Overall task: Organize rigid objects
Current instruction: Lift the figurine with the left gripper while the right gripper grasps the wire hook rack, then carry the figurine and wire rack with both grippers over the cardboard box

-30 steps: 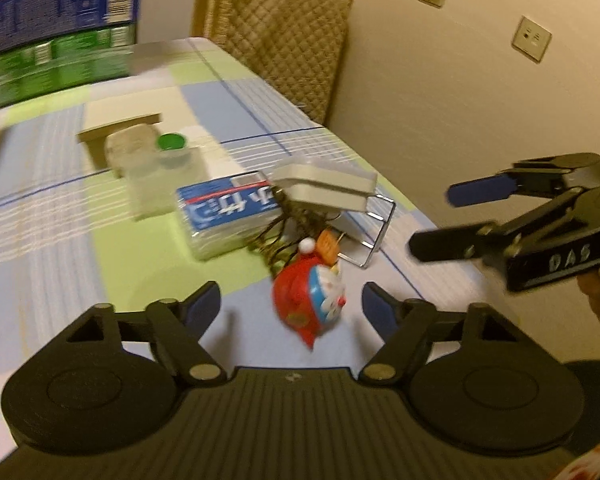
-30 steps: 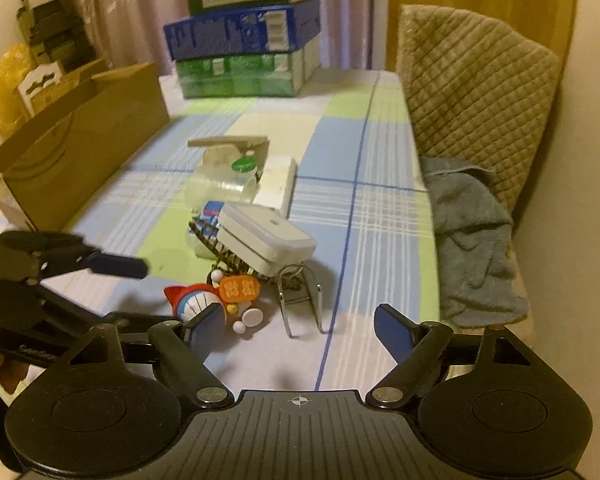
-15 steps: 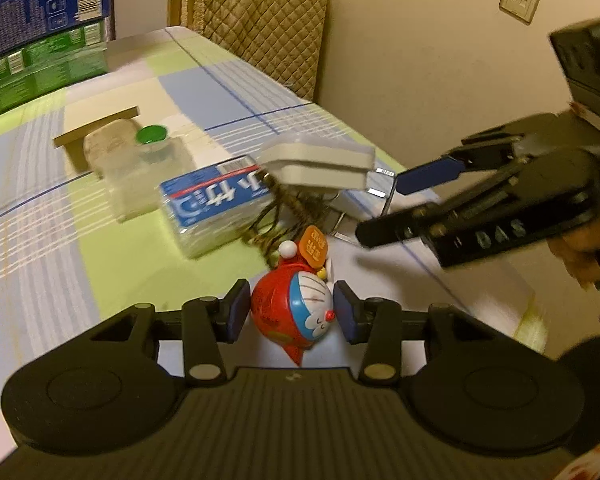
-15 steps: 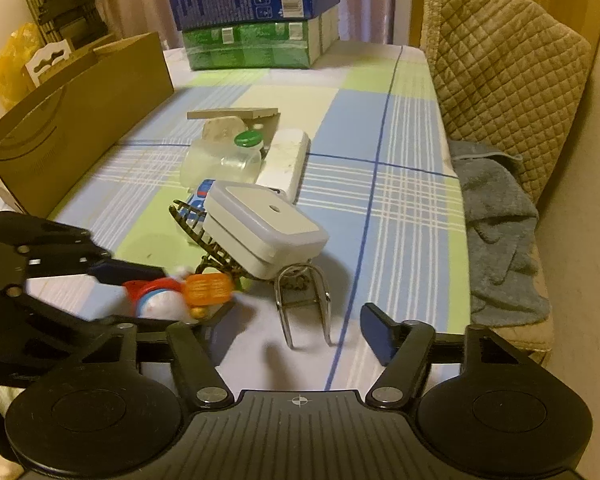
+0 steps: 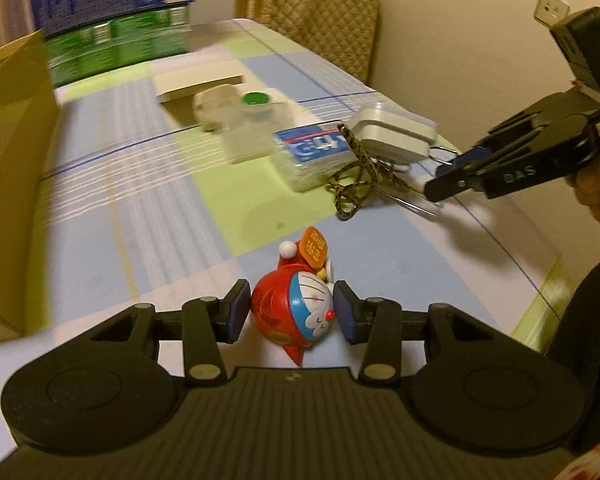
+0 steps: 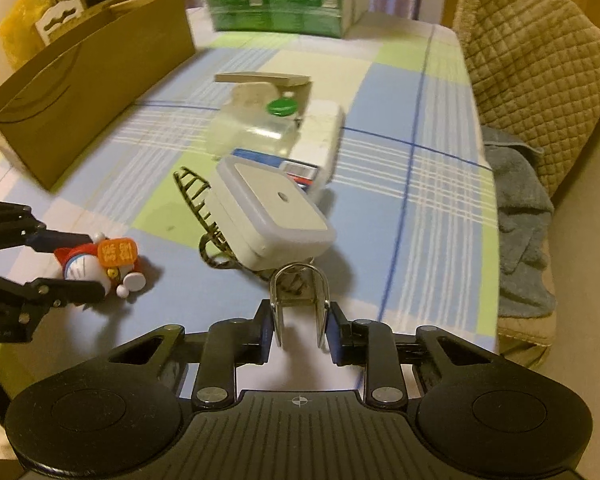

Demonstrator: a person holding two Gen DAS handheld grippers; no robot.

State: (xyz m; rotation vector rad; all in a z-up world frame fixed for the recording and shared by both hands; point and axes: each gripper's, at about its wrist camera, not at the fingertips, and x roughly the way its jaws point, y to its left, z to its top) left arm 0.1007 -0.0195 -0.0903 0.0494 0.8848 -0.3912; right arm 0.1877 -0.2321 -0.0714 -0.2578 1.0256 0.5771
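A red and blue cat figure toy [image 5: 292,316] with an orange tag lies on the checked tablecloth, and my left gripper [image 5: 290,316] is shut on it, a pad against each side. From the right wrist view the toy [image 6: 100,260] shows at the left between the left gripper's [image 6: 80,264] fingers. My right gripper [image 6: 298,332] is shut on the two legs of a chrome wire loop [image 6: 298,296], which sticks out from under a white lidded box [image 6: 272,208]. That box rests on a dark wire rack [image 6: 196,196]. The right gripper [image 5: 436,190] also appears at the pile's right.
Behind the white box lie a blue packet [image 5: 316,148], a clear container with a green lid [image 6: 260,128] and a flat beige piece. An open cardboard box [image 6: 92,72] stands at the left, stacked cartons [image 6: 284,4] at the back. A quilted chair [image 6: 540,60] with a grey towel [image 6: 520,208] flanks the table's right edge.
The left gripper closed on the toy and drew it away from the pile toward the cardboard box. The right gripper came forward and closed on the chrome loop.
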